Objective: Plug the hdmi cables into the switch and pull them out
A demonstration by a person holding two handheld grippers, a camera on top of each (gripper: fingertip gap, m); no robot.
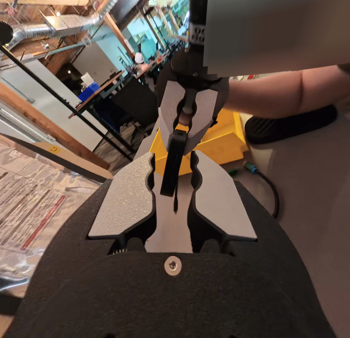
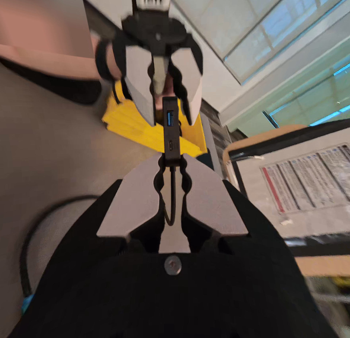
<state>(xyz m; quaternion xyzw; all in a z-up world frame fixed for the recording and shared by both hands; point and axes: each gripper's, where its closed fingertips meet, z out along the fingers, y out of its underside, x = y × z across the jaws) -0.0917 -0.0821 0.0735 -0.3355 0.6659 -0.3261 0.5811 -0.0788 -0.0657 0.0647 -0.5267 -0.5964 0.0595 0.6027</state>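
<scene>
Right tongs (image 2: 171, 155) clamped on the black switch (image 2: 171, 131); left tongs (image 1: 172, 153) spread wide around its other end, gripping nothing. No plug seen in its visible ports. Plugging and pulling seemingly all left, one cable (image 1: 276, 196) lying on the bench (image 1: 306, 177).

Each handheld gripper (image 1: 172, 154) (image 2: 171, 156) has a textured black body, one silver screw (image 1: 172, 265), and two pale grey fingers (image 1: 125, 196) with wavy black-edged inner faces.

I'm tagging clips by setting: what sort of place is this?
Probably a workshop or lab in a converted industrial building: silver metal ducting runs under exposed wooden beams, workbenches stand in the background, and there are large glass panes.
</scene>
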